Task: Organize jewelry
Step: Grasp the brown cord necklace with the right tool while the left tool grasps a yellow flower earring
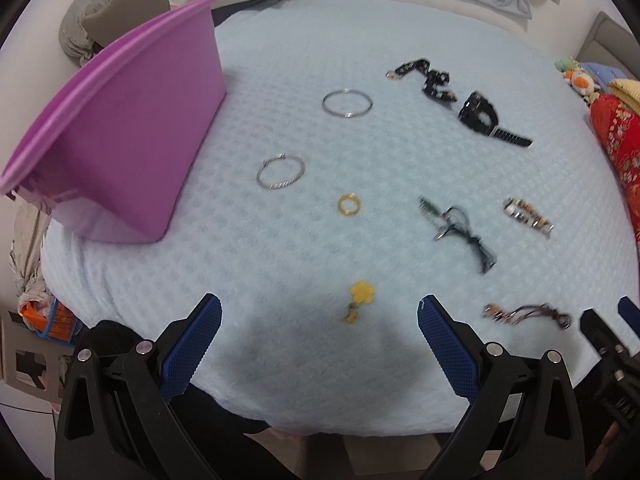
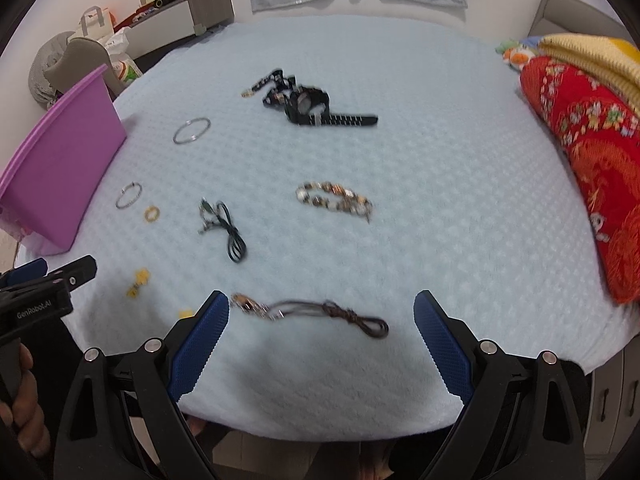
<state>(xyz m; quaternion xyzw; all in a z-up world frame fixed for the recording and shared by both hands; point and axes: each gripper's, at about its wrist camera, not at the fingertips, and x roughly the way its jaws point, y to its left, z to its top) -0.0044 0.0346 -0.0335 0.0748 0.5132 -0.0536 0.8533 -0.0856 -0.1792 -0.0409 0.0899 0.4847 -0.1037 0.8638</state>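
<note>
Between my wide-open, empty right tongs (image 2: pixel 320 320) lies the thin brown cord necklace (image 2: pixel 320 312); I could pinch the light-blue quilted bed cover (image 2: pixel 440 200) instead.

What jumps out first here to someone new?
The purple bin dominates the bed's left edge on the pale blue blanket. Jewelry lies scattered beside it: two silver bangles, a gold ring, and a black watch farther back. Both grippers, left and right, hover open at the near edge.
</note>
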